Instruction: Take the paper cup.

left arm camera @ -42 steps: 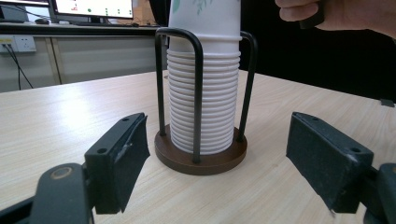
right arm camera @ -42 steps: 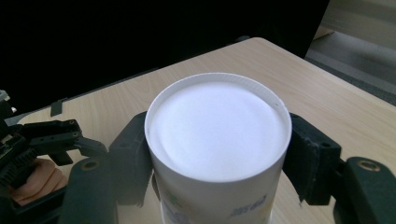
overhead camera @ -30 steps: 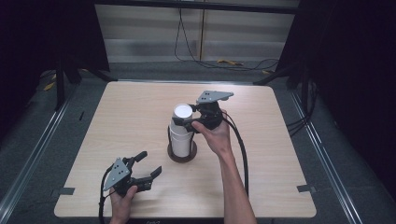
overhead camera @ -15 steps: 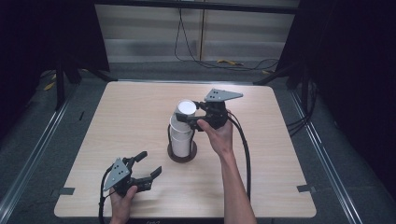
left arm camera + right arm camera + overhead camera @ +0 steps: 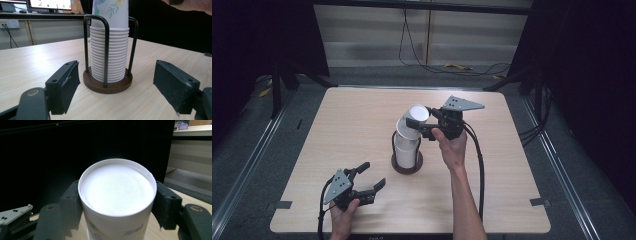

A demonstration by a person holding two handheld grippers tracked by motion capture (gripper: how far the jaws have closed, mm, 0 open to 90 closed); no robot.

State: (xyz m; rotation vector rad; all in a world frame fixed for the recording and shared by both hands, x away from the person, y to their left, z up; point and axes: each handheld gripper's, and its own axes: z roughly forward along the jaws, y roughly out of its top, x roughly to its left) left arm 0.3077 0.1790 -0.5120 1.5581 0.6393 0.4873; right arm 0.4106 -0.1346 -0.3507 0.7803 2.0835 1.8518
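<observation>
Nearest the person, at the front left of the pale wooden table (image 5: 337,125), the left gripper (image 5: 371,176) rests low in the left hand (image 5: 343,217). Its 2 black jaws stand well apart with nothing between them, aimed at the cup stand.

Farther in, near the table's middle, the round dark-brown wooden base with black wire hoops (image 5: 108,83) holds a stack of white paper cups (image 5: 109,55), upright between the hoops.

Above it, the right gripper (image 5: 418,125), in the right hand (image 5: 453,147), is clamped on the topmost white paper cup with a floral print (image 5: 412,122). Its jaws press on both sides just below the closed white end (image 5: 117,188). That cup is tilted toward the far right, its lower part touching the stack.
</observation>
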